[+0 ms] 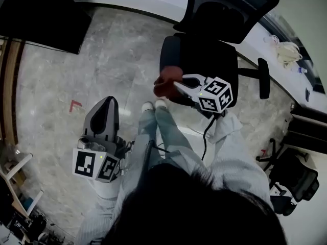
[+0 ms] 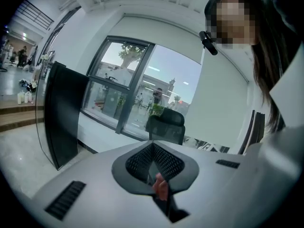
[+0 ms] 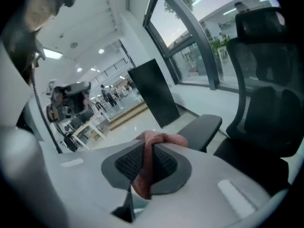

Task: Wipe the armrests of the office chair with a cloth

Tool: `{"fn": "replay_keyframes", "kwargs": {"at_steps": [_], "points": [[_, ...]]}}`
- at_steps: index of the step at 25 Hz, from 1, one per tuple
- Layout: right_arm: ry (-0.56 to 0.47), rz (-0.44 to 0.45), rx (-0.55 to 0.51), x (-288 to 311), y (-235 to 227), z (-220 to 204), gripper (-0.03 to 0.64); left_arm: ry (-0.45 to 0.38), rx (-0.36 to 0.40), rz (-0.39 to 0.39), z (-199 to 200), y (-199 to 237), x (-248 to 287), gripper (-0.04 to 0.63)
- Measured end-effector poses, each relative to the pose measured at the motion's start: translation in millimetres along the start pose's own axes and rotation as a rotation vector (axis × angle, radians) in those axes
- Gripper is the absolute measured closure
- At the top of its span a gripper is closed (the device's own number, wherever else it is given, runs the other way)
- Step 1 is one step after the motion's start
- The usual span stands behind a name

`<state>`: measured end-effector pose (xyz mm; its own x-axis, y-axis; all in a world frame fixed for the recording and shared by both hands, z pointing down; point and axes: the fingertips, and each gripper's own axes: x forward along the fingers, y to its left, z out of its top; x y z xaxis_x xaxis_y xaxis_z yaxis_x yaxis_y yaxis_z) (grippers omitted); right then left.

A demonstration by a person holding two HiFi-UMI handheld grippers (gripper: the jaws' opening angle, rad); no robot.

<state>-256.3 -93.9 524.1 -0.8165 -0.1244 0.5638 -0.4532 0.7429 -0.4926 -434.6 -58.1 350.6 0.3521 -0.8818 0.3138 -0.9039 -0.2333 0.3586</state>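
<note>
The black office chair [image 1: 214, 34] stands ahead of me, its seat and mesh back [image 3: 266, 56] filling the right of the right gripper view. My right gripper [image 1: 176, 86] [image 3: 149, 148] is shut on a reddish-pink cloth [image 1: 164, 84] [image 3: 161, 139], bunched at the near end of the chair's left armrest [image 1: 168, 55] [image 3: 202, 129]; whether cloth and pad touch cannot be told. The other armrest [image 1: 263, 78] sticks out to the right. My left gripper [image 1: 108, 103] [image 2: 153, 148] hangs low at my left side, away from the chair, jaws together and holding nothing.
My jeans and white shoes [image 1: 153, 106] stand just before the chair on grey marble floor [image 1: 112, 60]. A black panel [image 1: 41, 14] [image 2: 61, 118] stands at the back left. A white counter with a bag [image 1: 288, 52] runs along the right. Another chair [image 1: 291, 172] sits lower right.
</note>
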Motion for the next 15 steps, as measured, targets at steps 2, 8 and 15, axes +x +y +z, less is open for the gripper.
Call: {"fn": "replay_keyframes", "kwargs": {"at_steps": [2, 8, 15], "points": [[0.14, -0.085, 0.014, 16, -37, -19, 0.591, 0.009, -0.002, -0.002, -5, 3, 4, 0.592], [0.379, -0.198, -0.128, 40, -74, -35, 0.591, 0.017, -0.017, 0.027, -9, 24, 8, 0.592], [0.43, -0.273, -0.253, 67, -114, -6, 0.591, 0.03, -0.041, 0.057, -18, 43, 19, 0.592]]}}
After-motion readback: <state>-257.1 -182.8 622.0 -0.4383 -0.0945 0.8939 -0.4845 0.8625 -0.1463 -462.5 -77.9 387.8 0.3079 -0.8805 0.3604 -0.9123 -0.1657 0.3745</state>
